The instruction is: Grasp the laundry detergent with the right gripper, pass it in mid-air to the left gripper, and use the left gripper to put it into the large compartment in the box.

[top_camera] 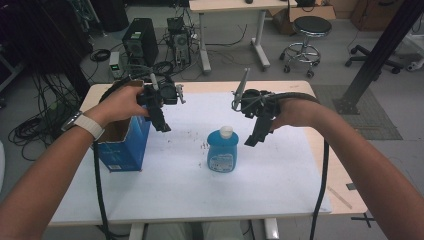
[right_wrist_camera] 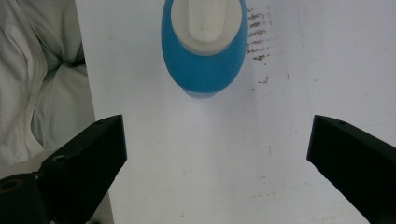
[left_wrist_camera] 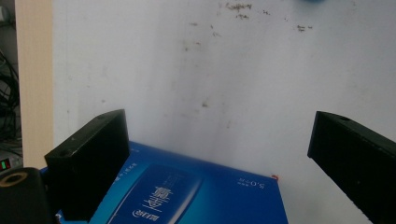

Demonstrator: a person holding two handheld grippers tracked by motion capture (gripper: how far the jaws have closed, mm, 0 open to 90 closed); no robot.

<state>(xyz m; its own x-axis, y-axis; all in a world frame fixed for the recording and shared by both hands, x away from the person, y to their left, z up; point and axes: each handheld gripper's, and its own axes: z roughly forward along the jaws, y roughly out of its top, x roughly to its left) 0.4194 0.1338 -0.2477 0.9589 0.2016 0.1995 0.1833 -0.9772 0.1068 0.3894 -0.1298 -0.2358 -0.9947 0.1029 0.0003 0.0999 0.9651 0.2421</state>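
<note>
A blue bottle (top_camera: 222, 151) with a white cap stands upright near the middle of the white table (top_camera: 280, 185). At its 9 o'clock, well apart, stands an open blue box (top_camera: 122, 142). The left gripper (top_camera: 161, 122) hangs above the box's right edge, at the bottle's 10 o'clock, jaws spread wide and empty. The right gripper (top_camera: 254, 136) hovers at the bottle's 2 o'clock, near it without touching, jaws likewise wide apart, holding nothing.

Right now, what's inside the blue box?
The blue box is open on top, showing brown inner wall. The left hand covers part of the opening, so its contents cannot be seen.
</note>
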